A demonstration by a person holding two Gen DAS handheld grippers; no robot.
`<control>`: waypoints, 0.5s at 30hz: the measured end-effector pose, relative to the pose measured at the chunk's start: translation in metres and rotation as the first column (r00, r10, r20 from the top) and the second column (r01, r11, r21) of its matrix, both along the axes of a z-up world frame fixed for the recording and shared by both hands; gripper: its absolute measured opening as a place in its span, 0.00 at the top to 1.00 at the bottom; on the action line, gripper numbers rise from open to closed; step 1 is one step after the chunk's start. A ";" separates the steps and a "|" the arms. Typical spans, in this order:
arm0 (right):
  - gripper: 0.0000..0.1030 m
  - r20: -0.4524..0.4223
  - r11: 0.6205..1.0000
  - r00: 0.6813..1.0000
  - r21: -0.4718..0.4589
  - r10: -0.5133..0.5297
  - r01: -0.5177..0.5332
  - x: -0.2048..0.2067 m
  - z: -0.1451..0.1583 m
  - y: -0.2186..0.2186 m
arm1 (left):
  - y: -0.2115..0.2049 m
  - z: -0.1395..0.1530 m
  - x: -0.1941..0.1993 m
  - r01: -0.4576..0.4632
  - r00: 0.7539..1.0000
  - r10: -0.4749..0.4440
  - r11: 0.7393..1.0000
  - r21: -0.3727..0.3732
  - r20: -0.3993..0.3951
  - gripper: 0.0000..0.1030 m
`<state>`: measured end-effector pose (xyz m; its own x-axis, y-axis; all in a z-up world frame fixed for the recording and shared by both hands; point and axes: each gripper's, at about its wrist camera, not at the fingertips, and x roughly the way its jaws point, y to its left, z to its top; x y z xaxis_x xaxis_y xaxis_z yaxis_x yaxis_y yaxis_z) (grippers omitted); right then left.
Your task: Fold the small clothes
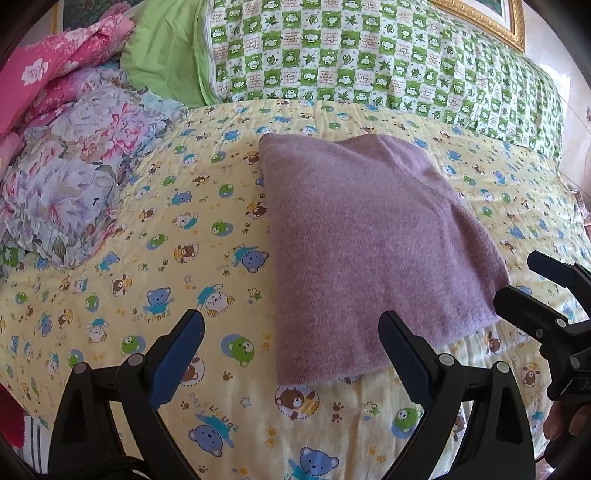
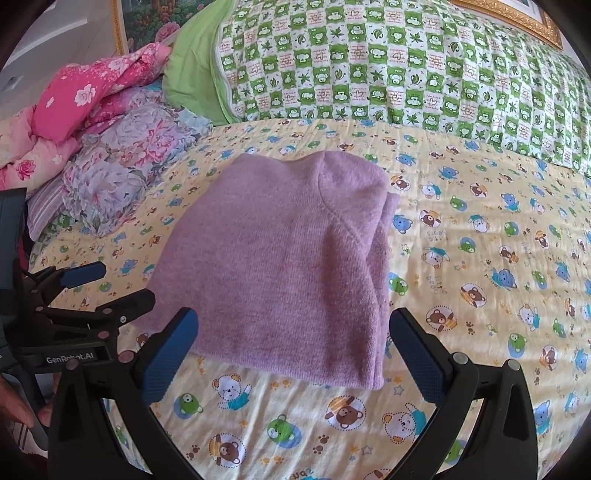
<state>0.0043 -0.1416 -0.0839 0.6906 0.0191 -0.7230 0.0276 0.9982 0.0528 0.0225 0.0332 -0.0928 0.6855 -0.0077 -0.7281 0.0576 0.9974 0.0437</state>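
A purple knit garment (image 1: 369,240) lies folded into a compact rectangle on the yellow bear-print bedsheet (image 1: 147,258); it also shows in the right wrist view (image 2: 280,266). My left gripper (image 1: 291,332) is open and empty, just short of the garment's near left corner. My right gripper (image 2: 293,328) is open and empty, with its fingers on either side of the garment's near edge. The right gripper also shows at the right edge of the left wrist view (image 1: 517,280), and the left gripper at the left edge of the right wrist view (image 2: 122,284).
A green checked quilt (image 1: 369,55) lies across the head of the bed. A floral pillow (image 1: 74,177) and a pink floral blanket (image 1: 55,74) are piled at the left. A gold picture frame (image 1: 491,22) hangs behind.
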 end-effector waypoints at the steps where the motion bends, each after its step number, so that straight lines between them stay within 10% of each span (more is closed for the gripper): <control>1: 0.00 0.001 1.000 1.000 0.001 -0.003 0.003 0.001 0.001 -0.001 | 0.000 0.000 0.000 0.000 1.000 0.000 1.000 -0.001 -0.001 0.08; 15: 0.00 0.001 0.999 1.000 0.022 -0.024 0.024 0.004 0.000 -0.009 | -0.005 0.000 0.010 -0.001 1.000 0.001 1.000 0.008 -0.016 0.08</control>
<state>0.0080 -0.1503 -0.0836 0.6917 0.0188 -0.7219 0.0511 0.9959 0.0749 0.0320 0.0284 -0.0930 0.6740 -0.0011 -0.7387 0.0572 0.9971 0.0507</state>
